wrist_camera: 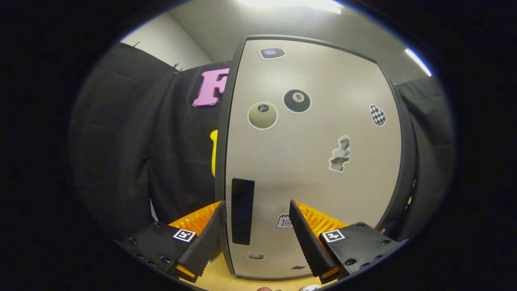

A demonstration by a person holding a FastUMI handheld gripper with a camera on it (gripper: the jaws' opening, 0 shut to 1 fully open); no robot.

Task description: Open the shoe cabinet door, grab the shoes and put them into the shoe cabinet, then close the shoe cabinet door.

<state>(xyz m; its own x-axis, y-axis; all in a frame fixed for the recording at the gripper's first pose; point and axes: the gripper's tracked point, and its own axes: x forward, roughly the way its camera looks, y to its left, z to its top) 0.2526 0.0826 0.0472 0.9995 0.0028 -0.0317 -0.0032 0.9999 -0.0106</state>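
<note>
The gripper (256,218) is spread wide and grasps nothing, its fingers standing either side of the dark handle (242,211) at the left edge of the cabinet door (315,161). The door looks shut, or nearly so, and stands on the table (220,279) right ahead. The handle sits closer to the left finger (212,232) than the right, so a squeeze from here may push it sideways or slip off. It looks flat and shallow, giving little to hold, and a pull could come away with the door unopened. Shoes cannot be made out.
</note>
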